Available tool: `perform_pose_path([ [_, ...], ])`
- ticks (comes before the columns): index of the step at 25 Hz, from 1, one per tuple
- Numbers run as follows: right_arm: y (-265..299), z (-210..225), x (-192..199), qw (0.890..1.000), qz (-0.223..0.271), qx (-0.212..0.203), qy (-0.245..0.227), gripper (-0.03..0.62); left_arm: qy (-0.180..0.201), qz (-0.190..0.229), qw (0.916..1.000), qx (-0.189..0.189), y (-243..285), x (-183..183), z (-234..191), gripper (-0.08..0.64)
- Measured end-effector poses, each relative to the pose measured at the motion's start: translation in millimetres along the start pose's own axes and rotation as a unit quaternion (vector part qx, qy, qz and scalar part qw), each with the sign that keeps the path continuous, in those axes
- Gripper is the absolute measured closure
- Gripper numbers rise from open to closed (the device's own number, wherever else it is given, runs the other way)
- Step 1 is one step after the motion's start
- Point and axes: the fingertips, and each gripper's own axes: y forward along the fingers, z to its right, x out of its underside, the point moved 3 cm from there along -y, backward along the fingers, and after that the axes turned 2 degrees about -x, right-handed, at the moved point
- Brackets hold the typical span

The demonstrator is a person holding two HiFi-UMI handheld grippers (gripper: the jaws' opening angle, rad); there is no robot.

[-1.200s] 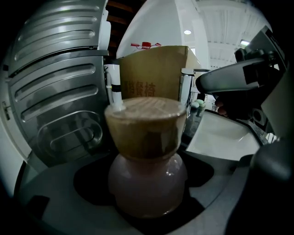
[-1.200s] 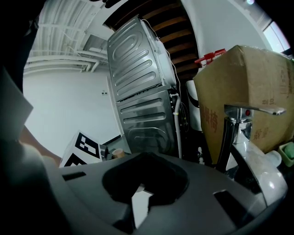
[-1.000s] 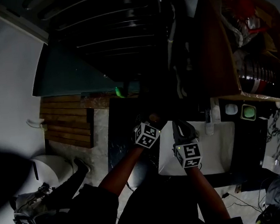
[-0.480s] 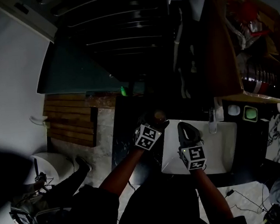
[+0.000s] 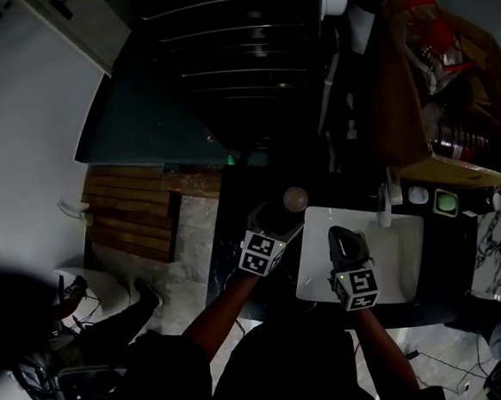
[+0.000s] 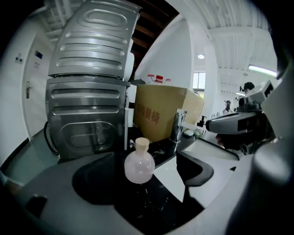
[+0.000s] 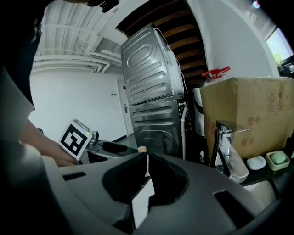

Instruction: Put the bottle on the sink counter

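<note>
A small round pale-pink bottle point(image 6: 139, 163) with a beige cap stands upright on the black sink counter point(image 6: 151, 206). My left gripper point(image 6: 148, 183) is open, its jaws wide apart on either side of the bottle and not touching it. In the head view the bottle point(image 5: 294, 199) sits just beyond the left gripper point(image 5: 276, 214), beside the white basin point(image 5: 398, 261). My right gripper point(image 5: 346, 235) hovers over the basin; in its own view the right gripper point(image 7: 147, 170) is shut on nothing, and the bottle's cap point(image 7: 142, 149) peeks over its jaws.
A chrome faucet point(image 7: 223, 137) and soap dishes point(image 5: 445, 201) stand at the basin's back. A cardboard box point(image 6: 161, 114) sits behind the counter. A steel washing machine point(image 6: 87, 92) rises to the left. Wooden slats point(image 5: 130, 208) cover the floor.
The left gripper has drawn back from the bottle, which stays standing on the counter. The right gripper has shifted slightly over the basin.
</note>
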Motion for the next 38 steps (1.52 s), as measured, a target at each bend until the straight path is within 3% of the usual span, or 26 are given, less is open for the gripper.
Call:
perform_pose_path([
  [9,-61,-35,-18,0.998,0.044,0.034,0.016,0.552,-0.054,0.092,0.9941,0.015,-92,-40,35,0.158],
  [18,-132,-78,-36,0.995,0.079,0.053,-0.005,0.552,-0.028,0.162,0.9841,0.066,-194,-70,83,0.158],
  [24,-179,-107,-33,0.992,0.103,0.074,0.005,0.552,-0.035,0.173,0.9811,0.079,-238,-68,108,0.166],
  [25,-185,-111,-31,0.992,0.098,0.077,0.003,0.552,-0.036,0.178,0.9804,0.075,-244,-67,110,0.195],
  [27,-195,-118,-26,0.992,0.091,0.084,0.001,0.552,-0.036,0.193,0.9788,0.058,-258,-63,110,0.371],
  [31,-212,-126,-20,0.991,0.102,0.082,0.012,0.552,-0.038,0.203,0.9782,0.025,-279,-55,109,0.520],
  [38,-226,-144,-22,0.992,0.118,0.034,-0.002,0.552,-0.056,0.176,0.9820,-0.042,-311,-32,135,0.545],
])
